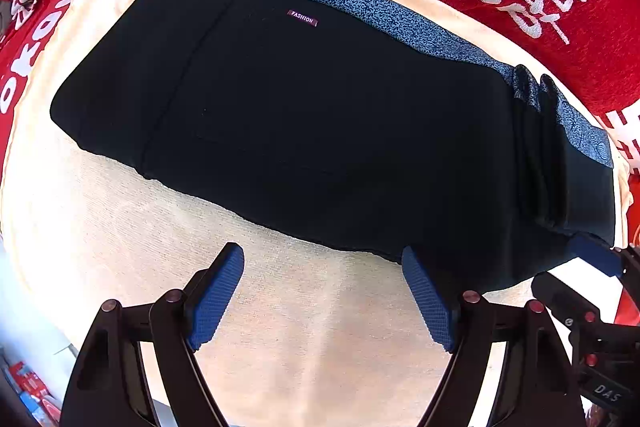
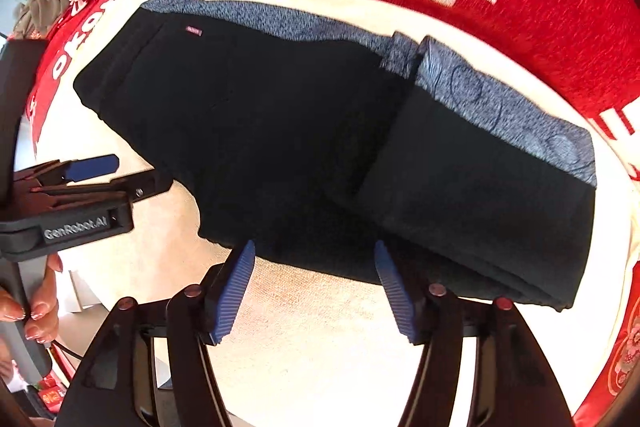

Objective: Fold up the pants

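Both grippers, left gripper [image 1: 322, 297] and right gripper [image 2: 314, 291], hovered with jaws apart, gripping nothing, just off the pants' [image 1: 300, 115] near long edge; the right stood nearer their folded-over end.

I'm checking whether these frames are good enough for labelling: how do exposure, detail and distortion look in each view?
Left wrist view: the black pants are crushed to near-featureless dark, the cream cloth glares pale, and fisheye bends the edges. Right wrist view: softer, with folds in the pants visible and the cloth blown out near the bottom.
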`<state>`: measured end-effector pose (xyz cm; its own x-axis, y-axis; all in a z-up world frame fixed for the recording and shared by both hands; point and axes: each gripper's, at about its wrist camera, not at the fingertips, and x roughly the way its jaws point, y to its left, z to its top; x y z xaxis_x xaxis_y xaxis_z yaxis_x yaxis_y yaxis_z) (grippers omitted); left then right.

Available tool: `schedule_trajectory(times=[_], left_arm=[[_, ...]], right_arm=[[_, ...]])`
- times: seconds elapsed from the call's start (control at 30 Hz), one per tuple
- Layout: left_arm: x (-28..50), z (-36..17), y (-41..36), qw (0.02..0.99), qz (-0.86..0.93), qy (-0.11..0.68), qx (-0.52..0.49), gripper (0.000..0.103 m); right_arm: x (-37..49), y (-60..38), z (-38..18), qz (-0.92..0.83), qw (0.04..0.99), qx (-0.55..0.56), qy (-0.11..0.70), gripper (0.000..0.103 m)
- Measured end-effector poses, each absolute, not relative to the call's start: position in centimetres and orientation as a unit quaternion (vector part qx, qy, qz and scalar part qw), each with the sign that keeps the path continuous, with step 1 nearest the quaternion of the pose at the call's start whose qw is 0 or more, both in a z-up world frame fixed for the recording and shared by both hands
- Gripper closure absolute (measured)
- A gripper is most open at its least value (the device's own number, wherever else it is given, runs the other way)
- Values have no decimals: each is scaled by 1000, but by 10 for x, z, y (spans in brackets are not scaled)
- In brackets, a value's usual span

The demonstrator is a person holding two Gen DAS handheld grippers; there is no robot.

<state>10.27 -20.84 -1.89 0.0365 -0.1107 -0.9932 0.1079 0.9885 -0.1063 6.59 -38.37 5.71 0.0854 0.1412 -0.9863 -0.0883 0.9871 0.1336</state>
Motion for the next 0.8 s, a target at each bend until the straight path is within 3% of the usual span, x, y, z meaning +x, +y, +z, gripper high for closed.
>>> schedule_trajectory(times=[0.07,0.4,0.63,0.8], left_arm=[[104,-20,-207,720,-75,690,-3,21],[110,-25,-197,722,-66,689,-17,21],[116,-27,-182,721,-60,690,-24,21],[119,-27,-171,722,-65,688,-34,21]], right_arm=[[70,-387,60,74,737,20,672,30],[77,-382,52,47,742,29,668,30],[83,-363,27,40,726,16,687,19],[76,-363,20,42,712,49,699,18]])
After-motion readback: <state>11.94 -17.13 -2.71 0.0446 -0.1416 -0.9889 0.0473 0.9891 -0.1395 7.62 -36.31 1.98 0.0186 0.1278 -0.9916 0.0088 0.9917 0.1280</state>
